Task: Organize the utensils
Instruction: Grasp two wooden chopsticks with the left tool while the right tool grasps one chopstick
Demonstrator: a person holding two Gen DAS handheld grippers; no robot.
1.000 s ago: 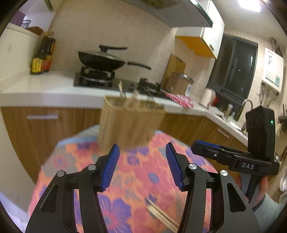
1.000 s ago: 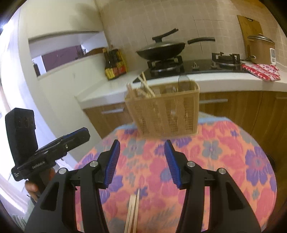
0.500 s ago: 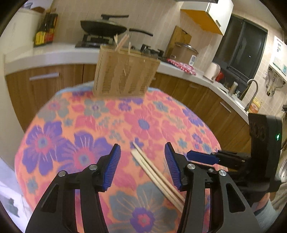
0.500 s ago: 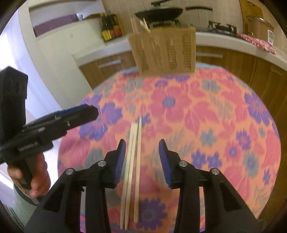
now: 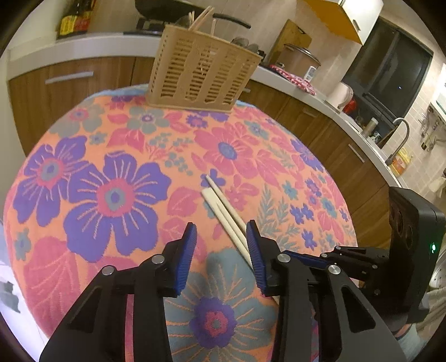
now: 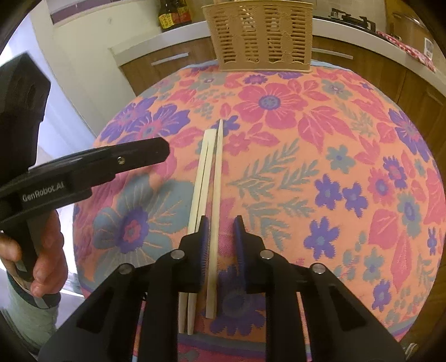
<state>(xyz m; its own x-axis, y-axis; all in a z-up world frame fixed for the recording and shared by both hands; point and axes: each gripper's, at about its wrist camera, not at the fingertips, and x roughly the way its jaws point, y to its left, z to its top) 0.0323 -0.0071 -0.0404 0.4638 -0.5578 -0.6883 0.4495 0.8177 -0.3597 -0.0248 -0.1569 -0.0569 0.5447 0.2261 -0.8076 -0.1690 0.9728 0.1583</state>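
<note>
Chopsticks (image 6: 216, 222) between closing right fingers (image 6: 203, 236), contact unclear | left gripper (image 5: 220, 250) angled down, closing, empty

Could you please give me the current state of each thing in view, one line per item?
Chopsticks: three, lying flat on the tablecloth, not lifted.
Utensil basket: upright at the table's far edge, chopsticks already inside.
Right gripper: closing, one chopstick between its jaws, not yet pinched.
Left gripper: closing, nothing clearly gripped.
Tablecloth: spread over the table.

Floral tablecloth (image 5: 111, 195) on round table; sauce bottles (image 6: 174, 14) on counter; rice cooker (image 5: 298, 60), faucet (image 5: 401, 136) beyond.
</note>
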